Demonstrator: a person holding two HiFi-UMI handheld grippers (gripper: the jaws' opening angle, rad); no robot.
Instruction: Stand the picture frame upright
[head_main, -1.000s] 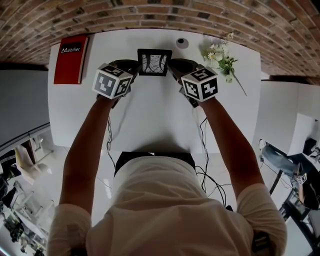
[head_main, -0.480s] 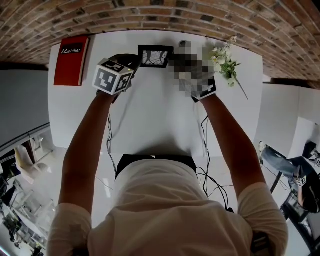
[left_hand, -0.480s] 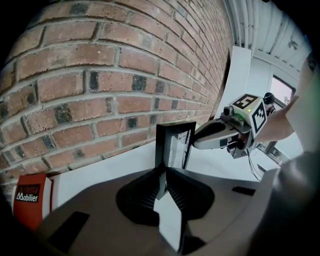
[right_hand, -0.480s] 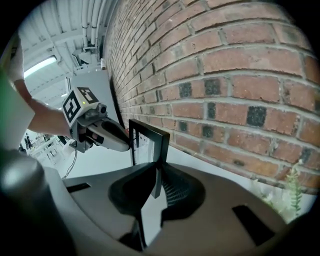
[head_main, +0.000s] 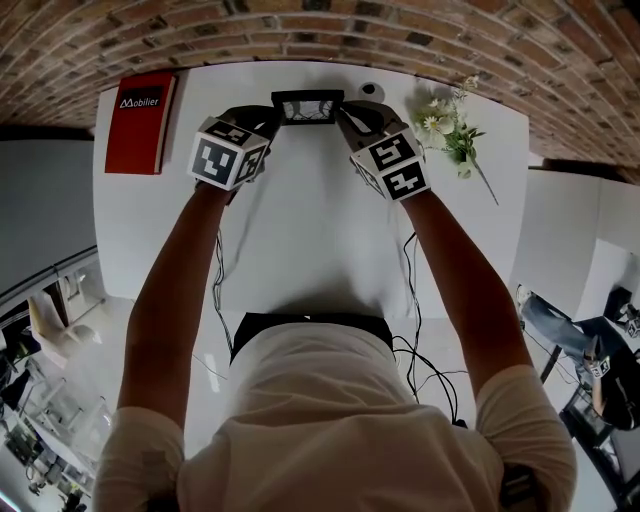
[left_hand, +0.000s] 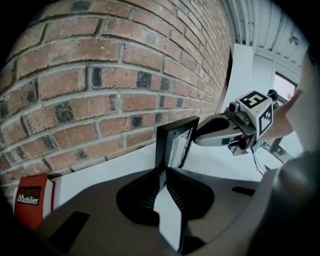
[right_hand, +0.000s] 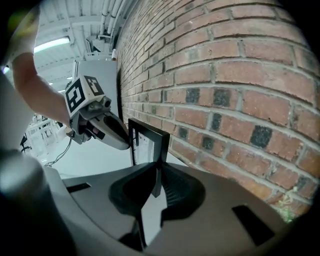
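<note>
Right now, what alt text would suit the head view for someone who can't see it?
Seen from above, a person's left gripper and right gripper clamp a black frame upright by its sides at a white table's far end, near a brick wall. A red book lies left, flowers right.

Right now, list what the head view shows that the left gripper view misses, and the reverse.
Only the head view: the flower sprig and a small round object near the wall, plus the person's torso. Only the left gripper view: the left gripper seen close up, its jaws closed on the near edge of the picture frame, which stands upright or nearly so. Both: the frame, the right gripper on its far side, the red Mobilier book, the white table and the brick wall.
</note>
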